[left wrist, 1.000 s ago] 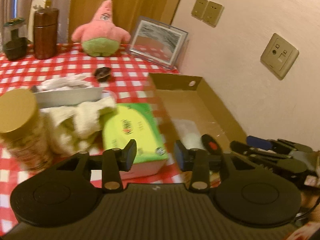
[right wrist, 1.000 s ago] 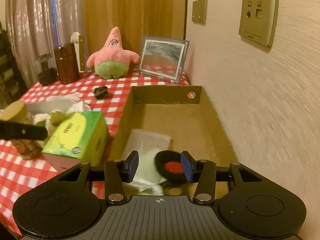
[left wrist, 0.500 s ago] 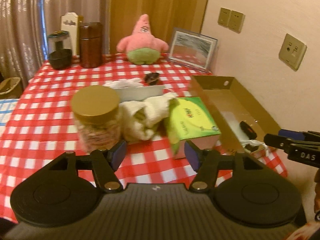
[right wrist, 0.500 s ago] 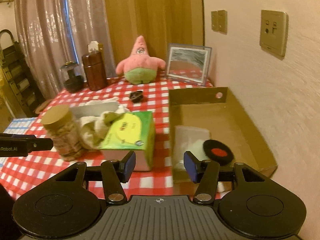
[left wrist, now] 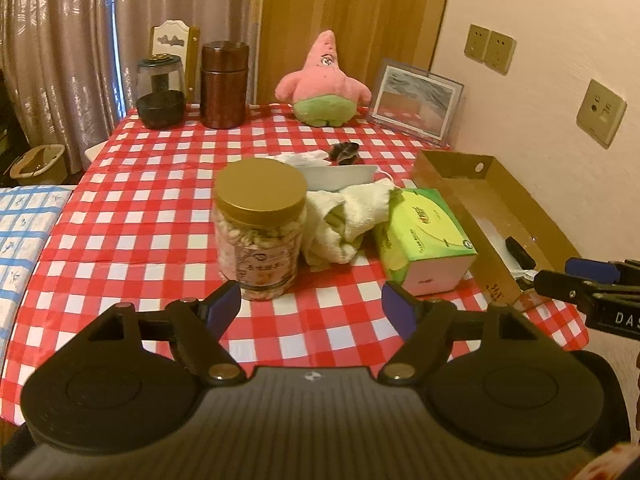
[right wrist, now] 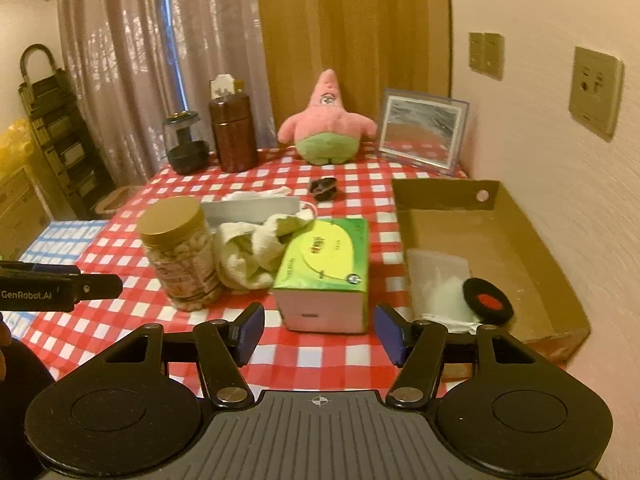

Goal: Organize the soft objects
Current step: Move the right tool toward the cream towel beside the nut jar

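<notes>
Your red-checked table (right wrist: 340,364) holds a cream towel (right wrist: 248,252) beside the green tissue box (right wrist: 324,272). Your left gripper (left wrist: 312,308) and right gripper (right wrist: 318,332) have just been opening; both jaws stand apart, empty.

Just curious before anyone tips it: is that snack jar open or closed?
Closed. The jar stands upright with its gold lid sitting flat over the mouth.

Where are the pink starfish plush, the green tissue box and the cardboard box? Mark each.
pink starfish plush (right wrist: 327,120), right wrist view, on its pink chest.
green tissue box (right wrist: 328,256), right wrist view, on its top face.
cardboard box (right wrist: 440,196), right wrist view, on its far wall.
</notes>
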A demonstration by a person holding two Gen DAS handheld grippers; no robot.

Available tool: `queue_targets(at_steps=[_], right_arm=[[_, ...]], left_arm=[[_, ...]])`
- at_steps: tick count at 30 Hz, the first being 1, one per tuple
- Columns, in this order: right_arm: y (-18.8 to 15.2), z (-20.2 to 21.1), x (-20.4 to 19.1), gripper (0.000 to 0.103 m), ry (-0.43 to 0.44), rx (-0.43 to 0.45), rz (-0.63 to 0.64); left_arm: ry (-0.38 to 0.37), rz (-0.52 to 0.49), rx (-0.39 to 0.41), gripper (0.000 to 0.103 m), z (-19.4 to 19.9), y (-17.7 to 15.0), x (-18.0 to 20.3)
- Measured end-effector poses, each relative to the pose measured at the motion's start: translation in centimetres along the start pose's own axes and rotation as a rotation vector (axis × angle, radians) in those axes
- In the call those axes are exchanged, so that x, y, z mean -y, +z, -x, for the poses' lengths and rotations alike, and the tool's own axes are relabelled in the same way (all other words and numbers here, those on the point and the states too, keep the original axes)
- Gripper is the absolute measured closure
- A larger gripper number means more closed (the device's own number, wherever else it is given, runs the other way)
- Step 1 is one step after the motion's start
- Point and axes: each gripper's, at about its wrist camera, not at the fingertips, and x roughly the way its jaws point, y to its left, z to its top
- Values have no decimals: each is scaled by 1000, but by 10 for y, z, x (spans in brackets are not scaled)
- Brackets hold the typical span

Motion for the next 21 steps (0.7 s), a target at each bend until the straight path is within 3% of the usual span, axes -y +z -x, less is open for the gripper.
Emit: queue_targets(at_steps=[21], right_arm=[[12,-24,-37,35,49,-7,113]], left_arm=[[32,35,10,25,2,5,-31]])
